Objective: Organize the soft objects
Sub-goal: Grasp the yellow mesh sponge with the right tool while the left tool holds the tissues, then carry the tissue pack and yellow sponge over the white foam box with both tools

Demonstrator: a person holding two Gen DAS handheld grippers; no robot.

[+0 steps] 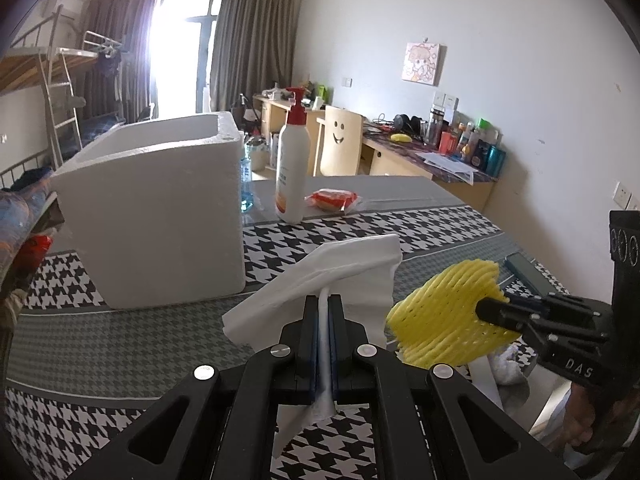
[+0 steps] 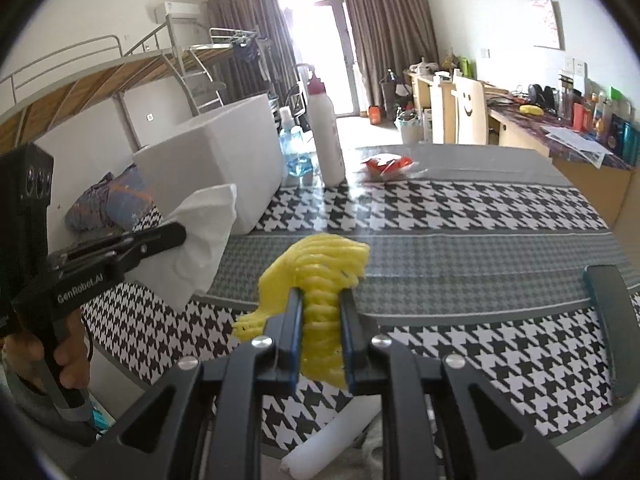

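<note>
My left gripper (image 1: 324, 300) is shut on a white foam sheet (image 1: 320, 276) and holds it above the table; it also shows in the right wrist view (image 2: 200, 236). My right gripper (image 2: 320, 294) is shut on a yellow foam net (image 2: 320, 272), held above the table; the net also shows in the left wrist view (image 1: 444, 312), right of the white sheet. A white foam box (image 1: 156, 208) stands open-topped on the table, ahead and left of both grippers, and also shows in the right wrist view (image 2: 216, 160).
A white pump bottle (image 1: 293, 168) and a red snack packet (image 1: 332, 199) stand beyond the box on the houndstooth tablecloth (image 1: 360, 228). A blue bottle (image 2: 294, 148) is behind the box. A white roll (image 2: 336, 436) and a dark phone (image 1: 528, 276) lie near the table's edge.
</note>
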